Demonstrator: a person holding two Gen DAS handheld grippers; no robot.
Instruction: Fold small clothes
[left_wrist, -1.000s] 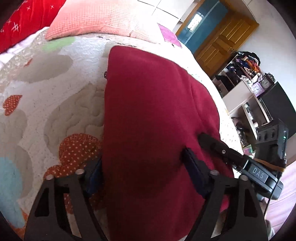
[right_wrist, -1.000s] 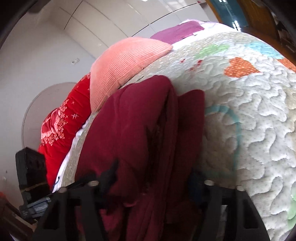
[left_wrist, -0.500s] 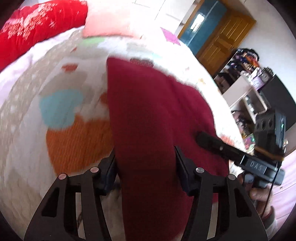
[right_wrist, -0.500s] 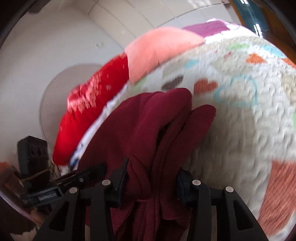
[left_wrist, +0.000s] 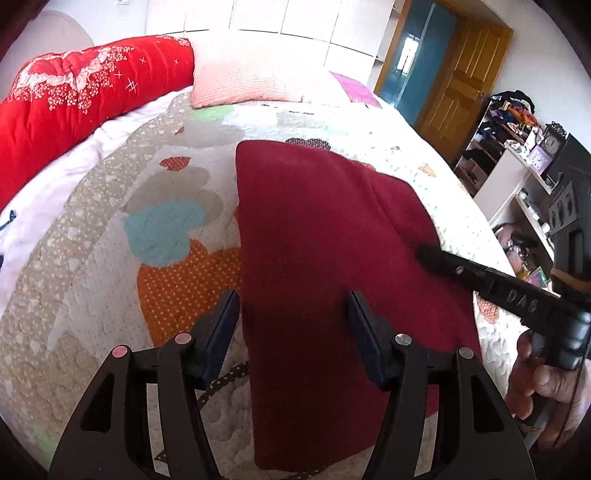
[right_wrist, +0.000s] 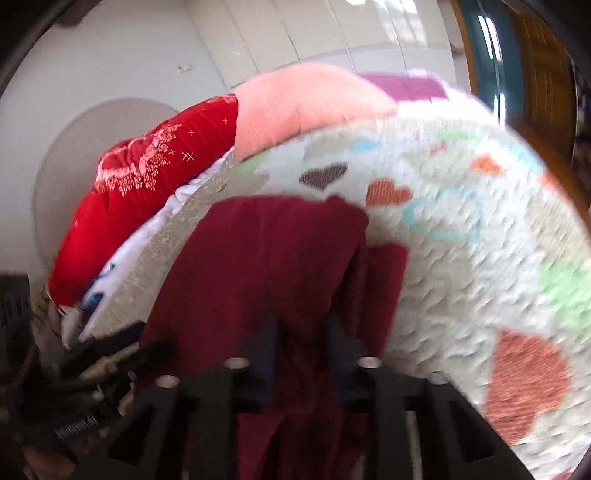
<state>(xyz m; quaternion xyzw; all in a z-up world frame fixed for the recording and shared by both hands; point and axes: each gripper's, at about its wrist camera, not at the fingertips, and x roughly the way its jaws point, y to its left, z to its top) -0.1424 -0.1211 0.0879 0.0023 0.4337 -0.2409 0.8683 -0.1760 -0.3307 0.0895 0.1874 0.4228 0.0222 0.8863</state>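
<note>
A dark red garment (left_wrist: 325, 258) lies folded lengthwise on the heart-patterned quilt (left_wrist: 110, 258). My left gripper (left_wrist: 291, 332) is open and hovers over its near left edge, holding nothing. My right gripper (right_wrist: 303, 343) has its jaws close together on a bunch of the garment (right_wrist: 266, 266) at its right side; this view is blurred. The right gripper also shows in the left wrist view (left_wrist: 480, 277), with its tip on the cloth.
A red quilted bolster (left_wrist: 74, 99) and a pink pillow (left_wrist: 251, 81) lie at the head of the bed. A shelf unit with clutter (left_wrist: 517, 155) and a wooden door (left_wrist: 465, 74) stand past the bed's right edge.
My left gripper let go of the garment, opened and pulled back and up. My right gripper closed tighter on the cloth. The garment now lies flatter on the quilt.
</note>
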